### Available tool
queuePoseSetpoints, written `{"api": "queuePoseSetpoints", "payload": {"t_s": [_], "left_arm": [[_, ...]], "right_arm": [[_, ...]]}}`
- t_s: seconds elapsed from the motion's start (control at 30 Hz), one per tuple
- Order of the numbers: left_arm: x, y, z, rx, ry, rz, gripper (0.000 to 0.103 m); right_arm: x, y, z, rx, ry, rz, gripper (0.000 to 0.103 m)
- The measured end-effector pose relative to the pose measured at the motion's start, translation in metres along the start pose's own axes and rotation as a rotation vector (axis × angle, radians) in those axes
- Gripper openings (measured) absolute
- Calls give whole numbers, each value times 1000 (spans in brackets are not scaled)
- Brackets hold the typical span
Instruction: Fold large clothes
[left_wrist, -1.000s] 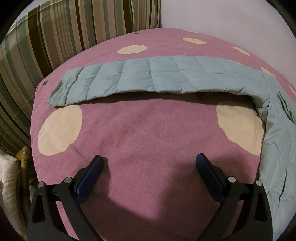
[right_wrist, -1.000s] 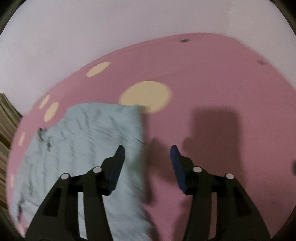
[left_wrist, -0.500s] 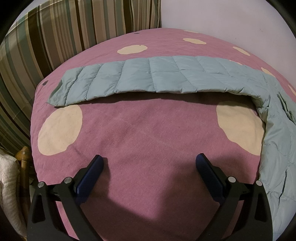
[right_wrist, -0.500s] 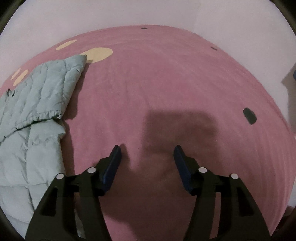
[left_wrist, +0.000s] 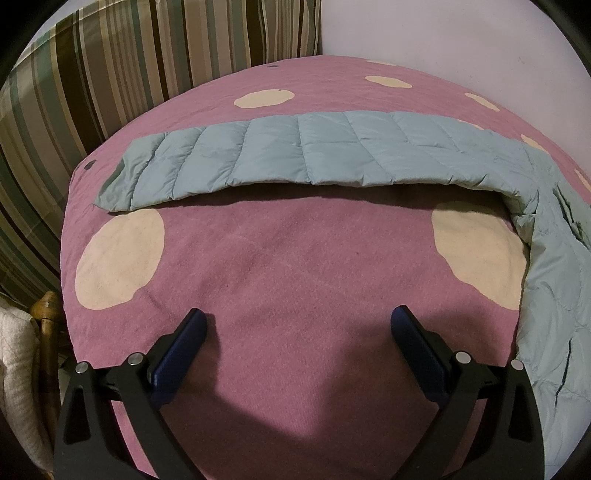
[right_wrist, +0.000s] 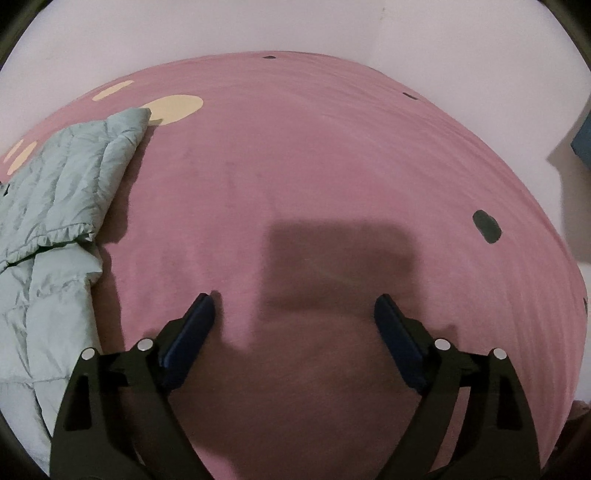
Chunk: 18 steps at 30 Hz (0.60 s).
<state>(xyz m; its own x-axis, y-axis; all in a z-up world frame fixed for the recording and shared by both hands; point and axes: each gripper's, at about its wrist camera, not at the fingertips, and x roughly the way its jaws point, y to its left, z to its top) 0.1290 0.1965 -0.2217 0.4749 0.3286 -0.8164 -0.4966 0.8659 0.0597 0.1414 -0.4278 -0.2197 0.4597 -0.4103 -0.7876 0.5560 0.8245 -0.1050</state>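
Grippers both gape wide, nothing between the fingers! Left gripper (left_wrist: 299, 325) hovers over the pink spotted blanket (left_wrist: 295, 266), the pale blue quilted jacket (left_wrist: 332, 155) stretched across at twelve o'clock. Right gripper (right_wrist: 293, 314) hovers too, the jacket (right_wrist: 59, 192) bunched at nine o'clock.

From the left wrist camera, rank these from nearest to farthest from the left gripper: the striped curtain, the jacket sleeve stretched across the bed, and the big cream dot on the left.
Measured from the left gripper:
1. Big cream dot, ahead and to the left on the blanket.
2. Jacket sleeve, lying across the bed beyond the dot.
3. Striped curtain, behind the bed's far left edge.
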Motion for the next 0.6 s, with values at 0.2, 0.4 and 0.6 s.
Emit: {"api": "queuePoseSetpoints", "payload": {"t_s": [0.2, 0.4, 0.6], "left_arm": [[-5, 21, 5, 11, -6, -24, 99], [9, 99, 33, -157, 0, -26, 98], [32, 182, 64, -321, 3, -44, 98]], "right_arm": [[0, -1, -2, 4, -4, -1, 90], [-2, -2, -4, -2, -6, -10, 91], [-3, -1, -4, -6, -5, -15, 91]]}}
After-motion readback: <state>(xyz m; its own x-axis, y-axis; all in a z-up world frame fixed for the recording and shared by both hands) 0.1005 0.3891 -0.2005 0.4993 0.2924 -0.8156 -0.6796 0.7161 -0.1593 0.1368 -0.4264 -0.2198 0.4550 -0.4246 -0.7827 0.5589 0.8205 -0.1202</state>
